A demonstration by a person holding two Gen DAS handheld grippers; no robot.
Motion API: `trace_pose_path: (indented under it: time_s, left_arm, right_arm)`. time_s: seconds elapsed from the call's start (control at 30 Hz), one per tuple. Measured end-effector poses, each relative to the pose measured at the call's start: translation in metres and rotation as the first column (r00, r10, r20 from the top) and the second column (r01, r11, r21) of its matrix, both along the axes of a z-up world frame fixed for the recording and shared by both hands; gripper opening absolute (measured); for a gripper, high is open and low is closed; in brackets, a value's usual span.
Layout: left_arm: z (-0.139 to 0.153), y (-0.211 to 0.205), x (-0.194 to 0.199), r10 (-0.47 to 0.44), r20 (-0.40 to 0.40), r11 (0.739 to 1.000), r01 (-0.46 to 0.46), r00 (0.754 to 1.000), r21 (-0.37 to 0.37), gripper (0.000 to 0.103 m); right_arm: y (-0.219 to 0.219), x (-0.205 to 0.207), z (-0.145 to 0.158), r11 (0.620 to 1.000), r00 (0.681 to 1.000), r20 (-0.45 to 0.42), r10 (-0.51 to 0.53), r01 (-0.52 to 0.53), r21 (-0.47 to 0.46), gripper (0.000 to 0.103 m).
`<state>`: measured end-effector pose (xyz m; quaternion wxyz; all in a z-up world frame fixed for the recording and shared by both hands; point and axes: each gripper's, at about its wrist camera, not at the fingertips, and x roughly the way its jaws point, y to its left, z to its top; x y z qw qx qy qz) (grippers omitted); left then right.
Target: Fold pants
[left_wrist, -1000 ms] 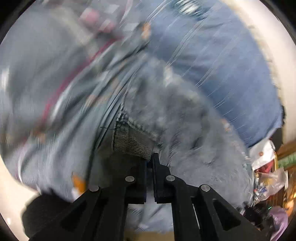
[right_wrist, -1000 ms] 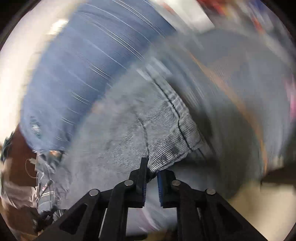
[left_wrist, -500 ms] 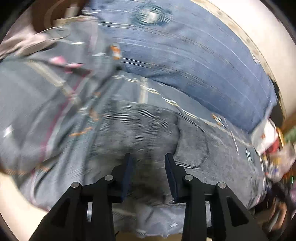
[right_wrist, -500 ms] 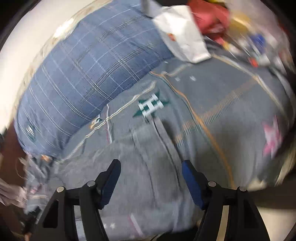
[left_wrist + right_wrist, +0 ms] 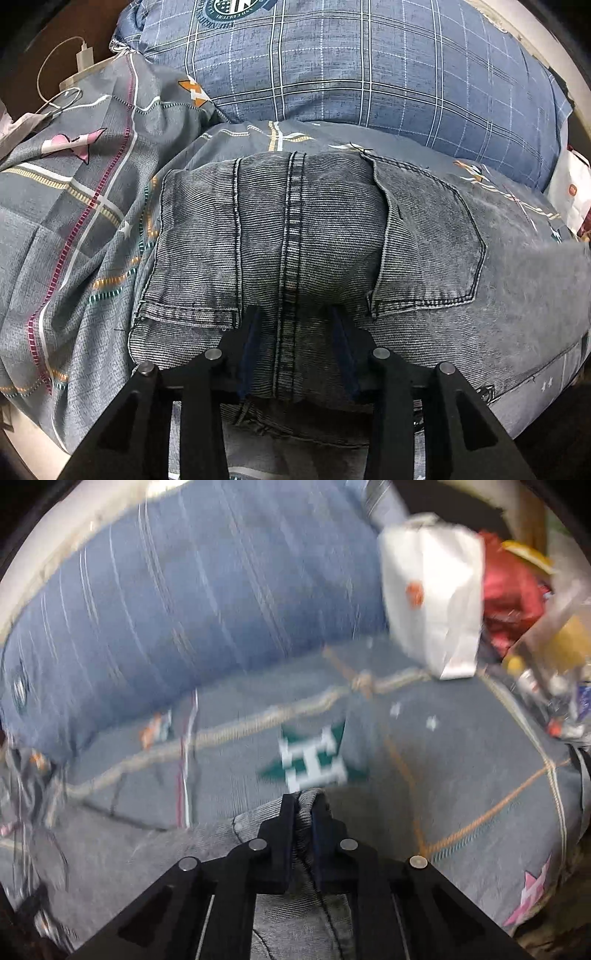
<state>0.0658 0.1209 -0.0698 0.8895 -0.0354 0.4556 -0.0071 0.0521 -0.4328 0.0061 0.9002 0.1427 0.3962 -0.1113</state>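
The grey jeans (image 5: pixel 295 236) are lying on the bed as a compact folded bundle, back pocket (image 5: pixel 428 243) facing up, so most of the folding is looking finished; what may be left is a last fold or some tidying. The left gripper (image 5: pixel 295 332) is hovering over the near edge with jaws apart, holding nothing. The right gripper (image 5: pixel 303 812) is pinching a fold of denim, jaws nearly together. The patterned bedsheet (image 5: pixel 81 206) and plaid pillow (image 5: pixel 369 62) are lying around and behind

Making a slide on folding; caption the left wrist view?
Open left gripper poised over folded grey jeans on a patterned bedspread.
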Motion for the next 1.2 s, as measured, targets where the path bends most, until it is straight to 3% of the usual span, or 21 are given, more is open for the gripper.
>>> trace_pose_path:
  time_s: [0.07, 0.13, 0.2, 0.3, 0.37, 0.4, 0.43, 0.5, 0.57, 0.6, 0.67, 0.7, 0.77, 0.87, 0.93, 0.97, 1.0, 1.03, 1.1, 1.17, 1.2]
  left_arm:
    - [0.001, 0.001, -0.002, 0.000, 0.011, 1.000, 0.001, 1.000, -0.003, 0.041]
    - [0.000, -0.002, -0.004, -0.011, 0.016, 1.000, 0.011, 1.000, 0.009, 0.042]
    - [-0.001, -0.001, -0.003, -0.009, 0.014, 1.000, 0.009, 1.000, 0.004, 0.042]
    - [-0.002, -0.003, -0.003, -0.008, 0.007, 1.000, 0.008, 1.000, 0.002, 0.043]
    - [0.000, -0.002, -0.002, 0.003, -0.004, 1.000, -0.003, 1.000, -0.004, 0.043]
    - [0.001, -0.001, -0.002, 0.010, -0.007, 1.000, -0.010, 1.000, -0.011, 0.043]
    - [0.004, 0.000, -0.003, 0.020, -0.008, 1.000, -0.020, 1.000, -0.024, 0.043]
    - [0.010, 0.001, -0.005, 0.026, 0.000, 0.998, -0.026, 1.000, -0.049, 0.043]
    - [0.019, -0.001, -0.010, 0.031, 0.028, 0.997, -0.029, 0.999, -0.068, 0.045]
    - [0.022, -0.002, -0.012, 0.029, 0.041, 0.997, -0.026, 0.999, -0.069, 0.053]
    - [0.023, -0.004, -0.015, 0.024, 0.057, 0.998, -0.021, 0.998, -0.060, 0.079]
    - [0.017, -0.005, -0.014, 0.028, 0.044, 0.998, -0.026, 0.999, -0.051, 0.084]
    - [-0.010, -0.010, -0.007, 0.021, -0.075, 1.000, -0.021, 0.997, 0.002, 0.088]
    - [0.004, -0.011, -0.013, 0.025, -0.052, 1.000, -0.025, 0.998, 0.014, 0.086]
    - [0.024, -0.012, -0.015, 0.031, -0.002, 0.999, -0.031, 1.000, -0.019, 0.086]
    - [0.038, -0.013, -0.017, 0.032, 0.055, 0.999, -0.030, 0.998, -0.029, 0.086]
    - [0.050, -0.013, -0.018, 0.031, 0.102, 0.999, -0.028, 0.994, -0.028, 0.086]
    - [0.064, -0.014, -0.018, 0.034, 0.162, 0.999, -0.032, 0.986, -0.014, 0.086]
    - [0.072, -0.011, -0.012, 0.047, 0.214, 0.999, -0.051, 0.976, 0.015, 0.087]
    - [0.055, -0.005, 0.005, 0.069, 0.132, 0.996, -0.075, 0.989, 0.040, 0.089]
    - [0.031, -0.001, 0.018, 0.076, -0.001, 0.996, -0.076, 0.997, 0.051, 0.089]
  right_arm:
    - [0.003, 0.011, -0.017, 0.999, 0.999, -0.032, -0.012, 0.010, -0.035, 0.014]
    - [0.000, 0.025, -0.054, 1.000, 0.981, -0.194, 0.006, -0.008, -0.010, 0.016]
    - [-0.002, 0.011, -0.053, 1.000, 0.987, -0.155, -0.029, 0.027, -0.013, 0.022]
    - [0.005, -0.014, -0.022, 0.998, 0.997, -0.060, -0.056, 0.054, -0.038, 0.029]
    - [0.021, -0.035, 0.000, 0.999, 1.000, 0.017, -0.026, 0.026, -0.024, 0.050]
    - [0.030, -0.044, 0.003, 1.000, 0.999, 0.038, 0.011, -0.011, 0.002, 0.072]
    - [0.038, -0.050, -0.003, 0.998, 0.998, 0.042, 0.048, -0.049, 0.041, 0.078]
    - [0.041, -0.051, -0.030, 0.992, 0.996, -0.042, 0.083, -0.079, 0.097, 0.078]
    - [0.029, -0.043, -0.080, 0.983, 0.971, -0.225, 0.080, -0.039, 0.180, 0.078]
    - [0.028, -0.047, -0.073, 0.985, 0.982, -0.179, 0.066, -0.035, 0.171, 0.075]
    - [0.030, -0.048, -0.050, 0.990, 0.989, -0.150, 0.021, 0.000, 0.141, 0.076]
    - [0.035, -0.049, -0.036, 0.991, 0.993, -0.115, 0.023, -0.007, 0.134, 0.076]
    - [0.052, -0.045, -0.012, 0.994, 0.996, -0.068, 0.064, -0.057, 0.097, 0.076]
    - [0.087, -0.037, 0.001, 0.981, 0.986, -0.016, 0.165, -0.163, 0.102, 0.078]
    - [0.102, -0.020, -0.019, 0.969, 0.974, -0.069, 0.216, -0.206, 0.134, 0.092]
    - [0.107, -0.009, -0.038, 0.965, 0.963, -0.143, 0.228, -0.204, 0.163, 0.093]
    - [0.110, 0.007, -0.071, 0.957, 0.921, -0.301, 0.247, -0.182, 0.226, 0.092]
    - [0.113, 0.011, -0.086, 0.955, 0.891, -0.380, 0.247, -0.158, 0.249, 0.092]
    - [0.125, 0.019, -0.065, 0.963, 0.897, -0.358, 0.260, -0.212, 0.168, 0.090]
    - [0.133, 0.028, -0.035, 0.958, 0.913, -0.299, 0.276, -0.238, 0.160, 0.090]
    - [0.140, 0.035, -0.018, 0.958, 0.923, -0.263, 0.279, -0.248, 0.146, 0.090]
